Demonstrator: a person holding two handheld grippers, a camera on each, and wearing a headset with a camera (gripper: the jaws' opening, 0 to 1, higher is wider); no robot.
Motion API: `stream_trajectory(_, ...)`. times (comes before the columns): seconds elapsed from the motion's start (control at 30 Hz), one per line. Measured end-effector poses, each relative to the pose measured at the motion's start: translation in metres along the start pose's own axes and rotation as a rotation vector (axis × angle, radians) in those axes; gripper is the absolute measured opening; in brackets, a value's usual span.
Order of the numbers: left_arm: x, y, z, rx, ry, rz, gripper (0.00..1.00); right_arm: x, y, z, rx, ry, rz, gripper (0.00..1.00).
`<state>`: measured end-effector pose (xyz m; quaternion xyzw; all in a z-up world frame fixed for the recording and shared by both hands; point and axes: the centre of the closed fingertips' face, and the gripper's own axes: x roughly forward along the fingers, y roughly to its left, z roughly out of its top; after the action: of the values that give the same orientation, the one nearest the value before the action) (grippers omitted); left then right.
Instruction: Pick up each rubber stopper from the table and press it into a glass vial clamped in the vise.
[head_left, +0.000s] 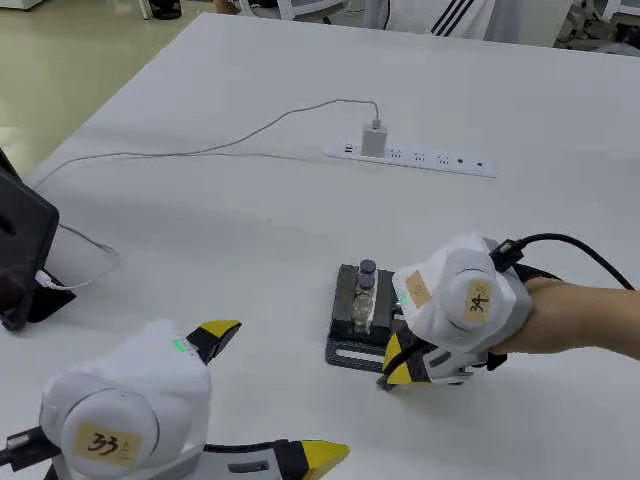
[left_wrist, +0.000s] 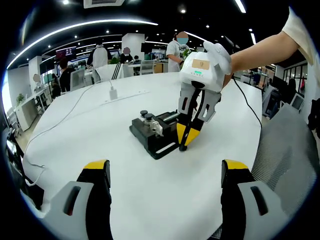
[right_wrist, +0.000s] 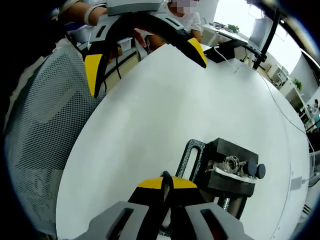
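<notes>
Clamp: the black vise (head_left: 350, 345) sits on the white table (head_left: 250, 230) and holds a short row of glass vials (head_left: 362, 305) upright.
Seated so far: two dark stoppers (left_wrist: 146, 115) appear pressed onto the vials at the end of the row farther from the person.
Open item: the near vial (right_wrist: 232, 163) looks clear at the mouth, but it is small and this reading is unsure.
Right side: the right gripper (head_left: 400, 368) has its fingers closed tip to tip, with the tips down at the table just beside the vise. Whether a stopper is pinched between them cannot be told.
Left side: the left gripper (left_wrist: 165, 167) has its fingers spread wide and empty, well apart from the vise.
Progress: judged partly done, with two vials plugged.
Remaining: probably one vial, which needs a stopper brought over its mouth and pressed in.
</notes>
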<state>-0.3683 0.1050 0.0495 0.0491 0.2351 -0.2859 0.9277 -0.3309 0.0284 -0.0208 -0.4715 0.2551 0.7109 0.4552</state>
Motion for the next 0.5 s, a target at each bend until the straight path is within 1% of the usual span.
stream_trajectory(0.13, 0.0000, -0.0007, -0.0009, -0.001, 0.001, -0.001, 0.91, 0.0003, 0.0012, -0.0002, -0.084, 0.014, 0.002, 0.00)
stream_trajectory(0.37, -0.0009, -0.0021, -0.0008, -0.004, -0.001, 0.000, 0.91, -0.0001, 0.0003, 0.0001, -0.072, 0.019, 0.006, 0.00)
stream_trajectory(0.5, -0.0010, -0.0018, 0.0000, -0.004, -0.005, 0.007, 0.91, -0.0004, 0.0000, 0.0000, -0.036, 0.017, 0.001, 0.00)
